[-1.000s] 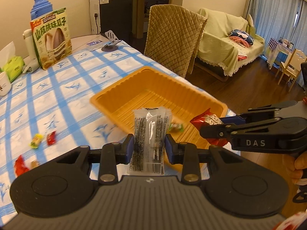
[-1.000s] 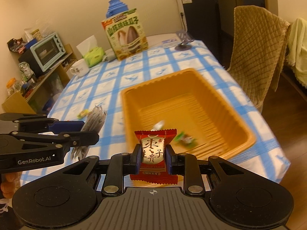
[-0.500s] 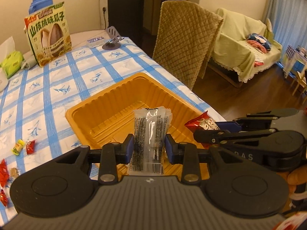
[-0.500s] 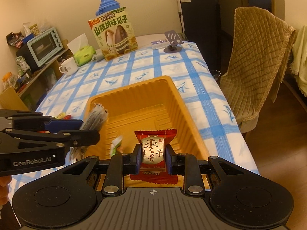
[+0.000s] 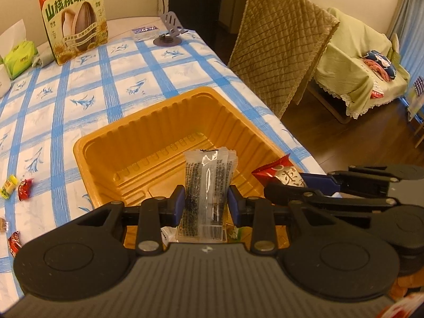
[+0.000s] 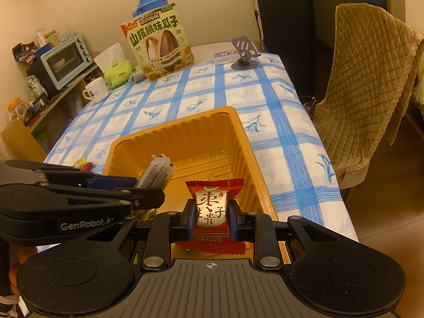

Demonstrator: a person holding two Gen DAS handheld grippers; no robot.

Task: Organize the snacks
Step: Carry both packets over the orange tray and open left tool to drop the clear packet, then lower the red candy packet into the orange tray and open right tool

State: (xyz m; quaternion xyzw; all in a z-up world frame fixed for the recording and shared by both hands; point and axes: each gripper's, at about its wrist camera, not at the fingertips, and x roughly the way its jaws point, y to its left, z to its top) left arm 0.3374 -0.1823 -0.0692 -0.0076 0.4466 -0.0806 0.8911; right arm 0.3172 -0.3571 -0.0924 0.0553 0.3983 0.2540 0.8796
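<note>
An orange plastic tray (image 5: 164, 137) (image 6: 185, 135) sits on the blue-checked tablecloth near its front right corner. My left gripper (image 5: 206, 206) (image 6: 148, 182) is shut on a clear sachet of dark snack (image 5: 209, 185) (image 6: 156, 172), held upright over the tray's near end. My right gripper (image 6: 210, 217) (image 5: 288, 182) is shut on a red wrapped date candy (image 6: 212, 212) (image 5: 281, 171), also above the tray's near edge, just right of the left one. A few small wrapped pieces (image 5: 233, 232) lie in the tray under the grippers, mostly hidden.
Loose candies (image 5: 16, 188) (image 6: 84, 164) lie on the cloth left of the tray. A sunflower-seed bag (image 5: 74, 23), tissue pack (image 5: 20, 58), mug (image 6: 96, 90) and phone stand (image 5: 169, 30) stand at the far end. A quilted chair (image 5: 281, 61) is at the table's right.
Both grippers have moved in over the tray's near end, still holding their snacks. The tray now fills the middle of both views, and the left gripper has rolled a little.
</note>
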